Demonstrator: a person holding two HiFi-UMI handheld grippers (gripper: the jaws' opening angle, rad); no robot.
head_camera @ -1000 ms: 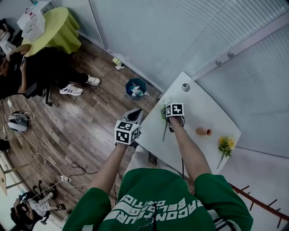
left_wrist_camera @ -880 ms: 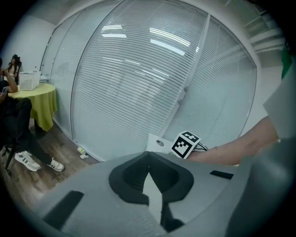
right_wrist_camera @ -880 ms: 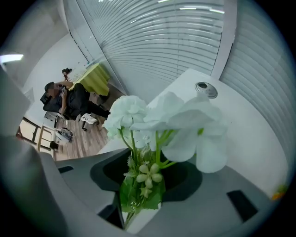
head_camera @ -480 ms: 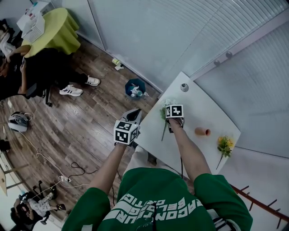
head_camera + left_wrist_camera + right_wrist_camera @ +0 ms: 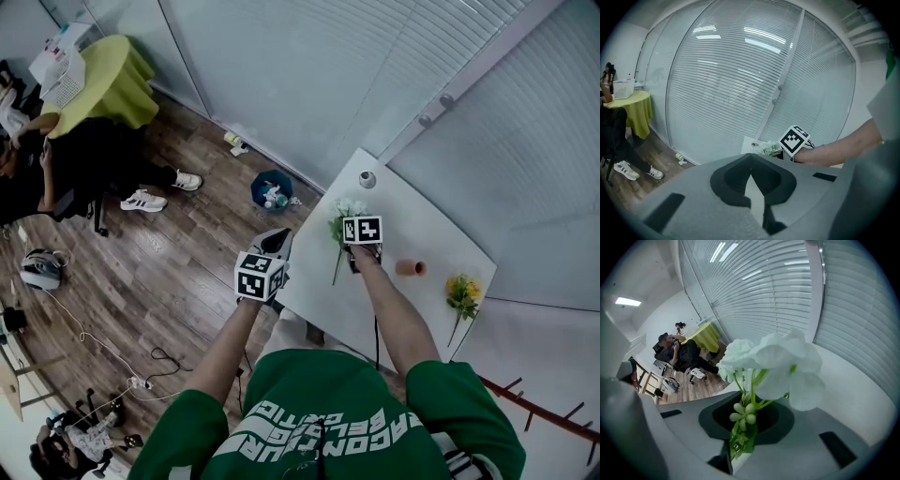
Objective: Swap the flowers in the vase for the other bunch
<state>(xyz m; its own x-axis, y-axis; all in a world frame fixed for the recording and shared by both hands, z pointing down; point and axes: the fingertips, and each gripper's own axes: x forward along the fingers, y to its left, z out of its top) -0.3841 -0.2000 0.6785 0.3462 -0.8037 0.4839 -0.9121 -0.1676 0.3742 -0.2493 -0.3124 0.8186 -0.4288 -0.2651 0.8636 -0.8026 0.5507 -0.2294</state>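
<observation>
"Between the pads of the right tongs [image 5: 740,437], what do you log?"

"I read the green stem [image 5: 337,267] of the white bunch [image 5: 773,362] pinched there. The jaws have just been closing. They now stand narrow and press on that stem. White blooms spread just beyond the tips. The stem trails back past the tongs on their left side. Whether the bunch is clear of the worktop [image 5: 427,230], I cannot tell."

"Vase?"

"I note a small orange vase [image 5: 410,268] lying on its side on the worktop. It is to the right of the right tongs, near but not touching. The yellow bunch [image 5: 462,292] lies further right again, past the vase, close to the worktop's right edge."

"Left tongs?"

"On the left tongs [image 5: 751,180] I see the tips together and nothing between them. They hang to the left of the right tongs, apart from them. That puts them beside the worktop's left edge and over the wooden floor [image 5: 169,272]."

"Anything else?"

"One small grey round item [image 5: 367,178] sits beyond the right tongs, near the worktop's far corner. It is too small for me to identify."
</observation>
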